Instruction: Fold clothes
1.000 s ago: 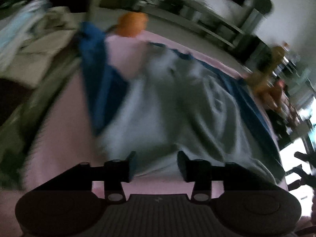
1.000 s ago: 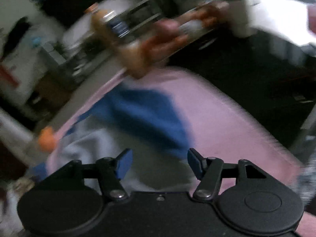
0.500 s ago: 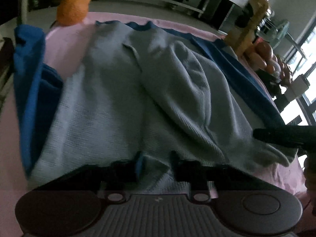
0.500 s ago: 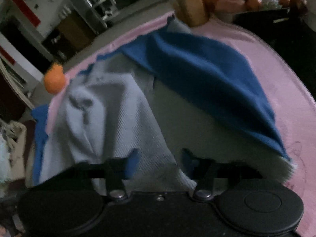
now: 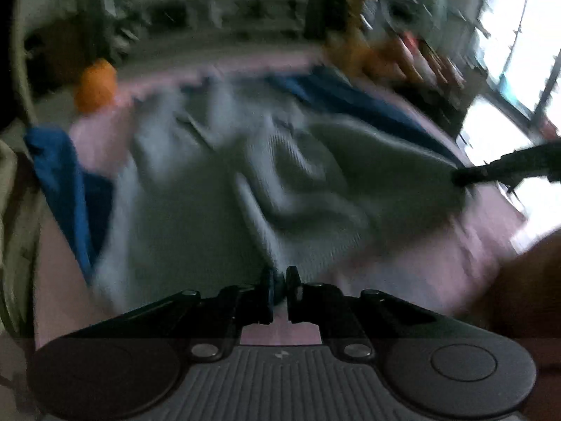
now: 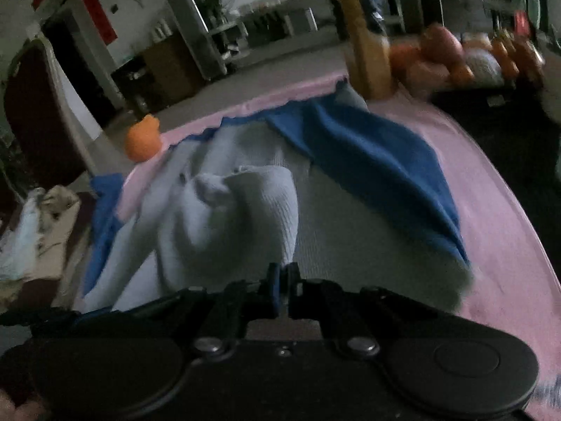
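Two grippers are in my hands, and both are closed on the hem of one grey sweater [image 6: 224, 224]. It lies spread on the pink cloth [image 6: 491, 182] that covers the table, with its blue sleeves out to each side. Far left, in my right camera, I see a pile of pale laundry [image 6: 24, 245] beside the table. Next comes an orange toy [image 6: 142, 138] at the far edge of the cloth. The left gripper [image 5: 279, 289] pinches the near edge of the knit, which is bunched between the pads. The right gripper [image 6: 282, 289] does the same further along the hem, and a fold of grey fabric rises just before it. To the right, one blue sleeve [image 6: 378, 161] lies flat. Behind it stands a yellow bottle [image 6: 364, 35], then fruit [image 6: 441, 52]. The left camera picture is blurred.
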